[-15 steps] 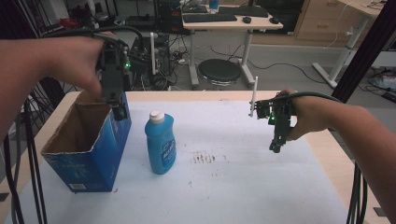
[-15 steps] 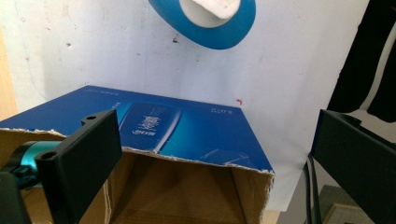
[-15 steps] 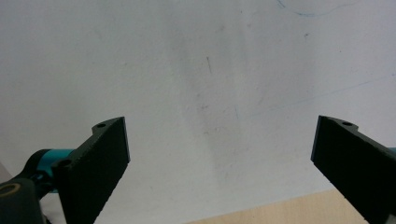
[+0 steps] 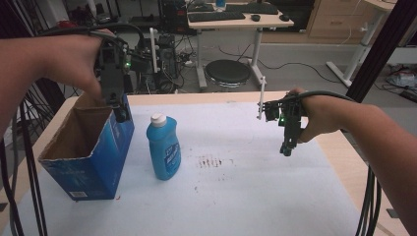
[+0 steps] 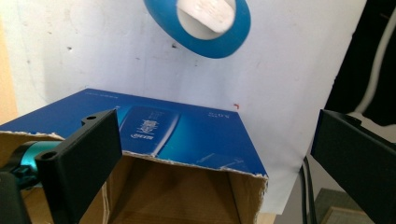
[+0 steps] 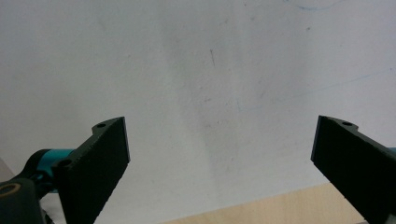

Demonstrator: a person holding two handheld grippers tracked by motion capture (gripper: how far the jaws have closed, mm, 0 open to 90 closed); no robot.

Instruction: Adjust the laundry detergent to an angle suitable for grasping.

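Left gripper view: left gripper (image 5: 212, 158) jaws wide apart over the box (image 5: 187, 135) rim, nothing between; high view adds the bottle (image 4: 163, 147) upright just beside the box. Right gripper (image 4: 286, 149) jaws apart, empty, above the white sheet (image 6: 210, 70). Both grippers much as half a second ago.

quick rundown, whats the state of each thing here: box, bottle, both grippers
box: upright on the table, top open, inside looks empty as far as visible
bottle: upright beside the box, white cap on, apart from both grippers
left gripper: open, at the box's top edge, holding nothing
right gripper: open, above the white sheet, holding nothing
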